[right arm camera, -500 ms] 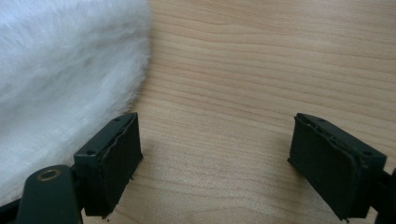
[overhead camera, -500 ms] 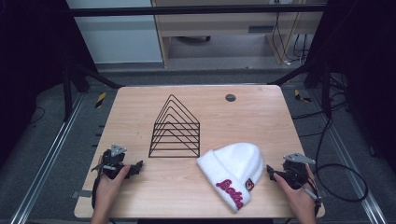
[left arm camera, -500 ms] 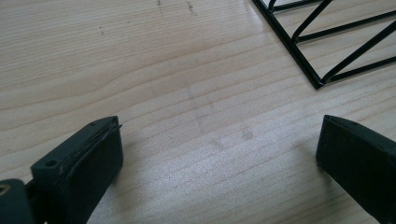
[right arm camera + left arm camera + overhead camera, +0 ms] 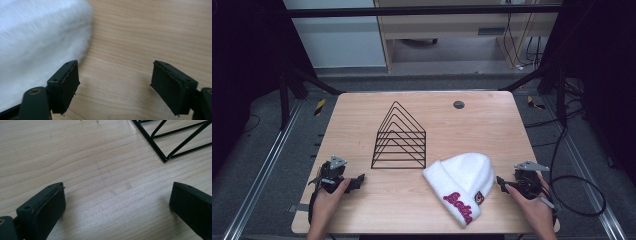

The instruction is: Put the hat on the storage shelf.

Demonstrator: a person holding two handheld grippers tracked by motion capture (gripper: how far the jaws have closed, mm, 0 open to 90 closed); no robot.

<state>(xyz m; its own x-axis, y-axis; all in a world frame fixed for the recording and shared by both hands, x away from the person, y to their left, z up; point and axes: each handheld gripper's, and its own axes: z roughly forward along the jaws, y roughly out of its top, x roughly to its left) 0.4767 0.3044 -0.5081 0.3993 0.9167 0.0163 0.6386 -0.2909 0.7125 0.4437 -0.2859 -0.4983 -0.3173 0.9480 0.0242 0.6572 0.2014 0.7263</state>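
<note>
Table edge near white beanie

bright, even light; soft focus

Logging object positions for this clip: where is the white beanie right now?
In the high view the white beanie lies on the table's near right part, just right of the black wire rack, with the open right gripper beside its right edge.
</note>
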